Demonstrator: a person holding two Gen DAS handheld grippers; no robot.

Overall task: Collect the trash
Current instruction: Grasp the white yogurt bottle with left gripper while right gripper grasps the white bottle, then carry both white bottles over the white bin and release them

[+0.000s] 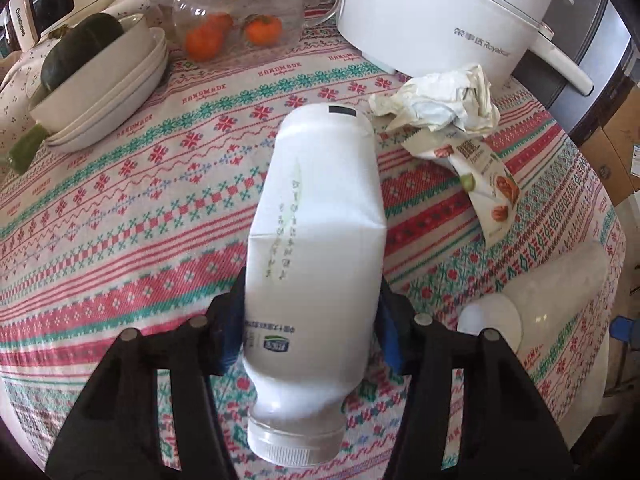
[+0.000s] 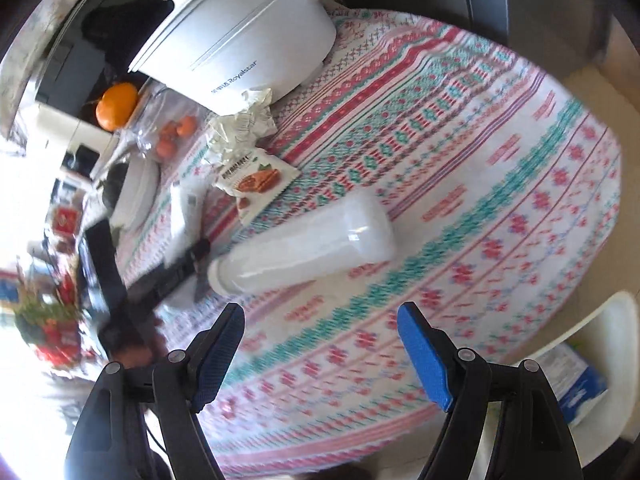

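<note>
- Stacked white bowls (image 1: 100, 92) with a dark green squash (image 1: 80, 50) sit at ten o'clock in the left wrist view, well apart from the trash
- A glass teapot (image 1: 240, 12) with orange fruit behind it stands at twelve o'clock; these look like keepers, not trash
- The left hand-held gripper (image 1: 310, 308) is clenched on a white milk bottle (image 1: 316, 240), blue pads pressing both flanks of its lower body, cap toward the camera and base pointing to twelve o'clock; whether the bottle is lifted off the surface (image 1: 120, 200) I cannot tell
- So the step in hand appears to be the pickup of the first piece of trash; next that bottle needs carrying to a bin, and no bin shows in either view
- A crumpled paper wad (image 1: 440, 100) and a snack wrapper (image 1: 488, 184) lie at two o'clock, just beside the bottle's far end and in front of the white electric pot (image 1: 440, 12)
- A translucent plastic bottle (image 2: 304, 244) lies on its side at eleven o'clock in the blurred right wrist view, near the wrapper
- The right hand-held gripper (image 2: 320, 344) is released, jaws spread wide and holding nothing, the plastic bottle just ahead; its likely next move is to advance and close across that bottle's body
</note>
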